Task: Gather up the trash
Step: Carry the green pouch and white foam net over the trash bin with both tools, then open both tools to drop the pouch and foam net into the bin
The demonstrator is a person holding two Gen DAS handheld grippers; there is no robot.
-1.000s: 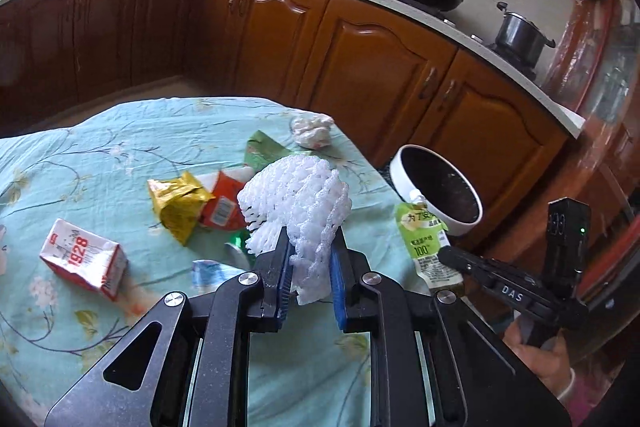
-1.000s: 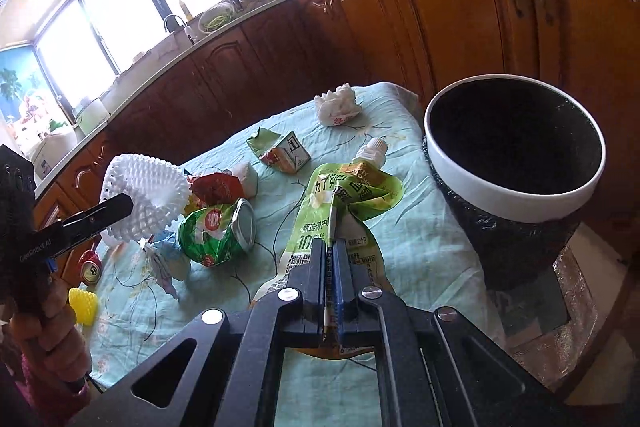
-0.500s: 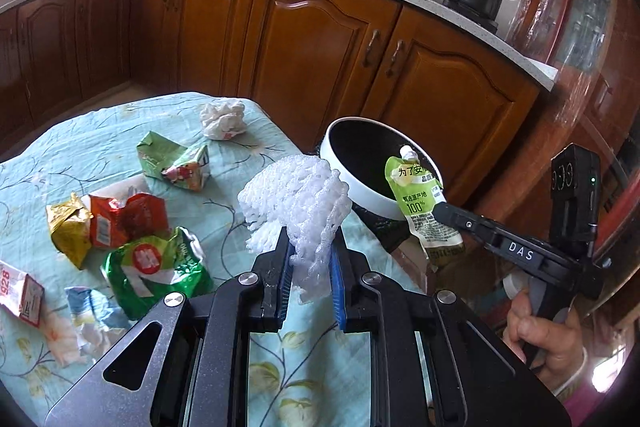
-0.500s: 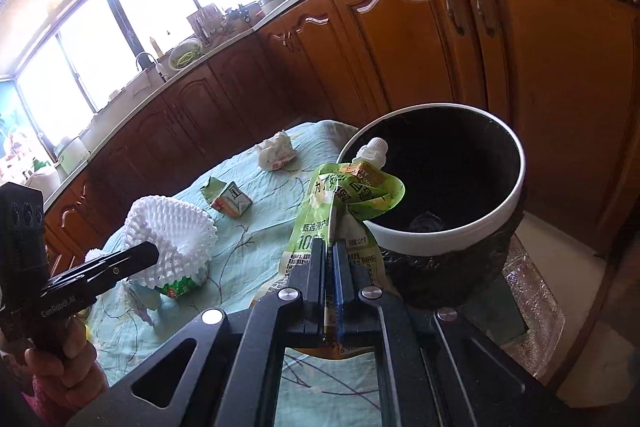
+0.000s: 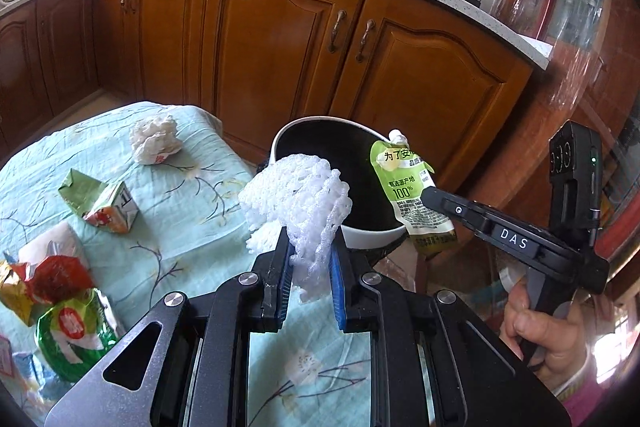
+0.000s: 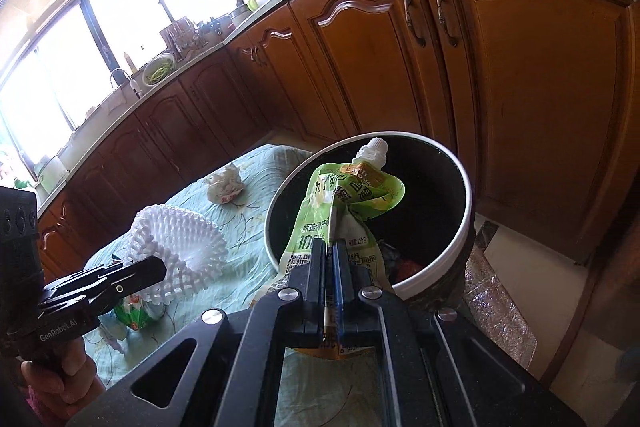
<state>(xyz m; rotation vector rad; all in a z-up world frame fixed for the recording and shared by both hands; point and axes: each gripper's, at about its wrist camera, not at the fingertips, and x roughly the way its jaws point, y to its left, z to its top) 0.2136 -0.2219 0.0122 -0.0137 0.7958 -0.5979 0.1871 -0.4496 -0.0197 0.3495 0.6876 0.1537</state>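
Your left wrist view looks along its fingers from over the table (image 5: 192, 187); your right faces close down into the bin (image 6: 464, 227). Both share that bin (image 5: 288, 135).

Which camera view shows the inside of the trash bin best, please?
The right wrist view: it looks down into the trash bin, so the dark inside and some trash at the bottom show beside the green pouch. In the left wrist view the bin is seen lower, and the white foam net covers much of its opening.
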